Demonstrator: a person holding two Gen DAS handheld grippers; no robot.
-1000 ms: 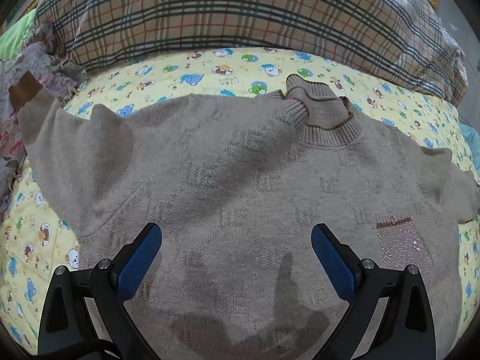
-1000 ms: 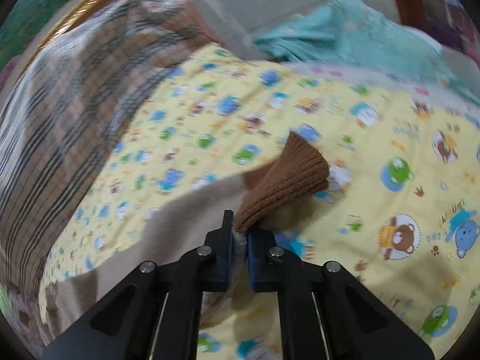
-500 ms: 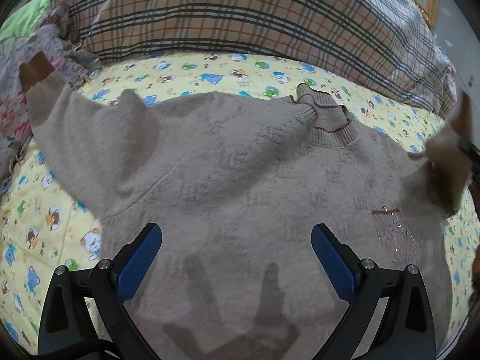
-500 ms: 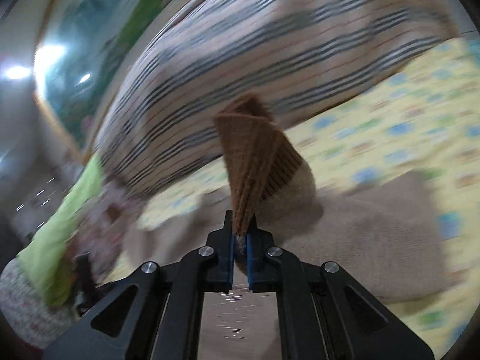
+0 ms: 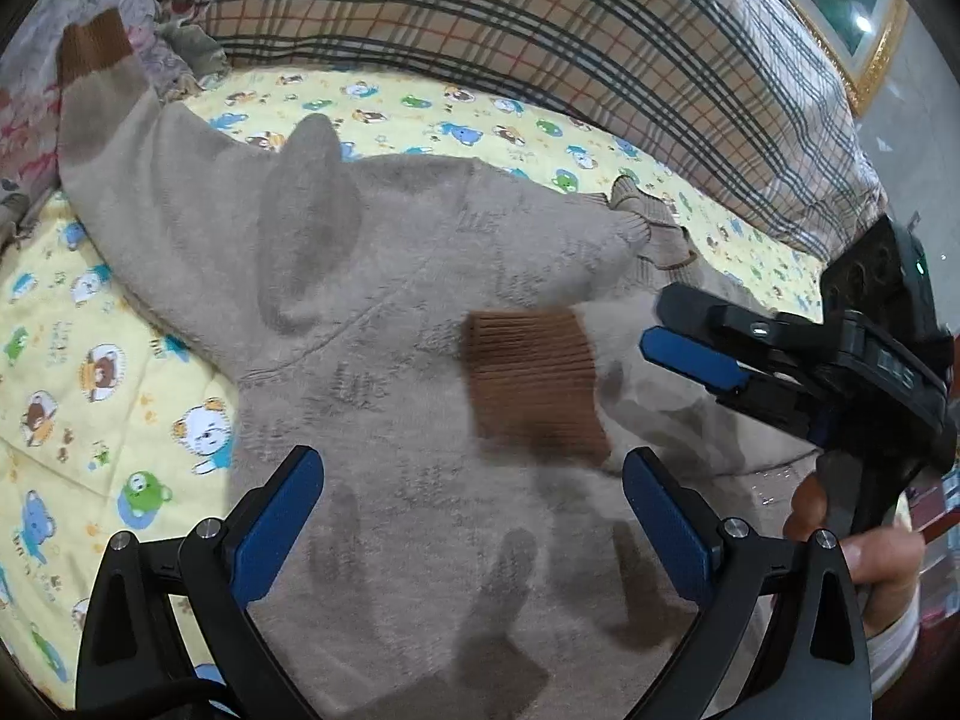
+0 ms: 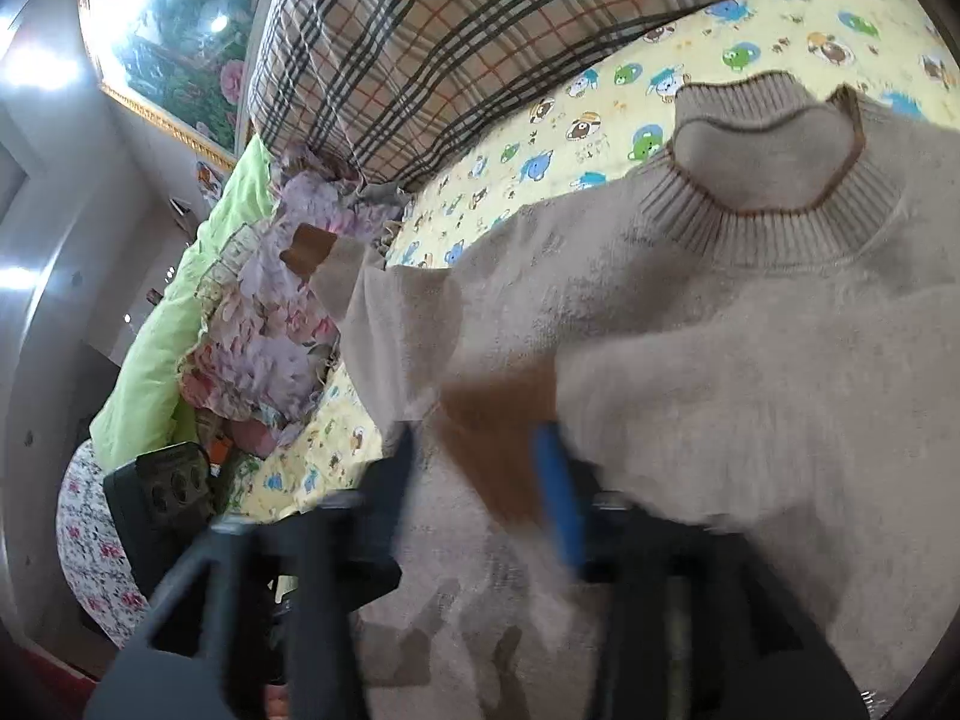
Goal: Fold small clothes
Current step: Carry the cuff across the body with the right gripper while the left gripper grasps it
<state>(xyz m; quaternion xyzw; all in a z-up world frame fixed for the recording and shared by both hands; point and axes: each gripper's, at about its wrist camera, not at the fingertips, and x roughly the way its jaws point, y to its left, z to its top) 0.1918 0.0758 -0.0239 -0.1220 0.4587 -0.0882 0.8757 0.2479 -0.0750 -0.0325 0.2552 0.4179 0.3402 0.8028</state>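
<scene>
A small beige knit sweater (image 5: 390, 312) lies flat on a yellow cartoon-print sheet (image 5: 90, 372). Its right sleeve is folded across the chest, and the brown cuff (image 5: 534, 384) rests there. My right gripper (image 6: 480, 474) is open, its fingers apart on either side of the cuff (image 6: 498, 438); it shows in the left wrist view (image 5: 690, 354) just right of the cuff. My left gripper (image 5: 471, 516) is open and empty above the sweater's lower body. The left sleeve stretches out to the far left, ending in its brown cuff (image 5: 90, 48). The ribbed collar (image 6: 762, 204) lies at the top.
A plaid pillow (image 5: 510, 30) runs along the back of the bed. Floral and green bedding (image 6: 240, 300) is piled at the left end. A framed picture (image 6: 174, 60) hangs on the wall behind.
My right gripper carried the right sleeve's cuff over onto the sweater's chest and opened, letting it go. My left gripper stayed open over the lower body.
</scene>
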